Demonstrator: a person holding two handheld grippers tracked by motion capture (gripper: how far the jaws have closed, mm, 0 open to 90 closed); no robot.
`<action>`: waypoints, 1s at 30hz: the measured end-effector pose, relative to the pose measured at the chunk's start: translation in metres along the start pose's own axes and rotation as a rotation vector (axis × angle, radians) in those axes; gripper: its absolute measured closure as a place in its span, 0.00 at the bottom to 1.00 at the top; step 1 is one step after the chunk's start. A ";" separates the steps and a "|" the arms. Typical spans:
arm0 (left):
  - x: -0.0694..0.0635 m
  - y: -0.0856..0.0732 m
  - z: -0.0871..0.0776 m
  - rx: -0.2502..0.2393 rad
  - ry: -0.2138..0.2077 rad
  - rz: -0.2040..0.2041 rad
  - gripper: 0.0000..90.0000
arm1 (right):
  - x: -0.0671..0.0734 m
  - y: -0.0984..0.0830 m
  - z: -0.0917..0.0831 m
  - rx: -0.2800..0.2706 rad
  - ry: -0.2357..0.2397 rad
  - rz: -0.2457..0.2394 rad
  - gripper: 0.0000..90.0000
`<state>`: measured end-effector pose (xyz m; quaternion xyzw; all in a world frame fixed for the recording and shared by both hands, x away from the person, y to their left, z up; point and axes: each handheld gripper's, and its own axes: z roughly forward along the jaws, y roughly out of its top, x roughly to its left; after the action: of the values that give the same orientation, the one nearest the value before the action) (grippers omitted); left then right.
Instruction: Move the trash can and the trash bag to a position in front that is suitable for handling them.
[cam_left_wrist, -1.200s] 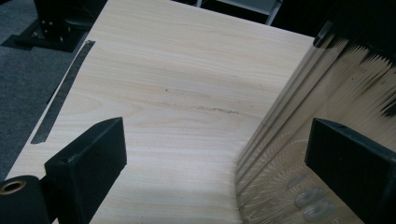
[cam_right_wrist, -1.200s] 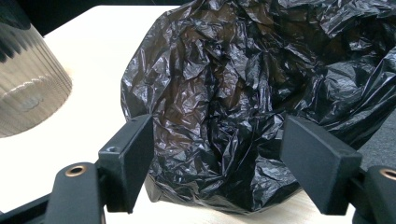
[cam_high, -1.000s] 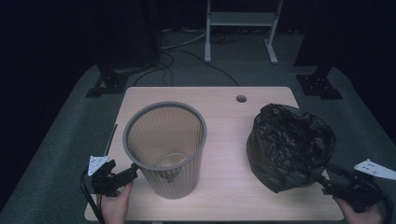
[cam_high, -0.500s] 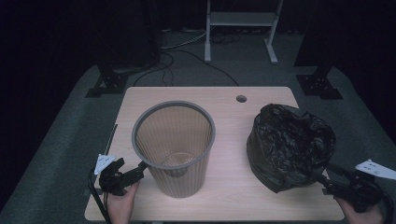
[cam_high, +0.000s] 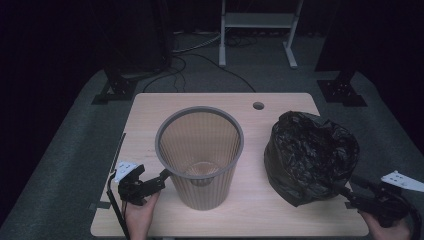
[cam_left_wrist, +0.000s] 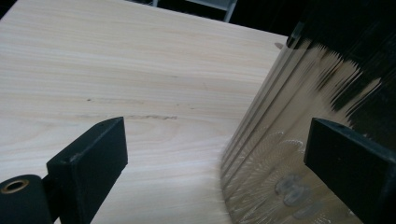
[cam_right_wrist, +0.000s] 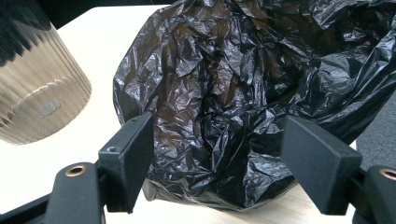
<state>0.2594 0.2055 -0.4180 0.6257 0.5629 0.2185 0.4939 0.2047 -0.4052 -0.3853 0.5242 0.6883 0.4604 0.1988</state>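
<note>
A ribbed bin stands mid-table, a black bag at its right. The left gripper reaches the bin's base; the right gripper touches the bag.

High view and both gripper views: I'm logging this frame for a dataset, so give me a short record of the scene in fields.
table: light wood, with a round hole
bin: ribbed, see-through, upright, empty
bag: black, crumpled, open-topped, right of bin
left gripper: open, at the bin's lower wall
right gripper: open, facing the bag's base
contact: cannot tell for either gripper
</note>
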 end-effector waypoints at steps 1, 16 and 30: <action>-0.002 0.001 0.001 -0.004 -0.005 0.004 0.06 | 0.000 0.000 0.000 0.000 0.000 0.002 0.28; -0.029 0.009 0.021 0.001 -0.086 0.045 0.06 | -0.005 -0.002 0.001 0.003 0.004 0.017 0.28; -0.053 0.018 0.032 0.007 -0.134 0.091 0.06 | -0.006 -0.002 0.000 0.008 0.008 0.021 0.28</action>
<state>0.2806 0.1474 -0.4006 0.6656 0.5001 0.1965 0.5180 0.2060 -0.4104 -0.3882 0.5303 0.6853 0.4617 0.1894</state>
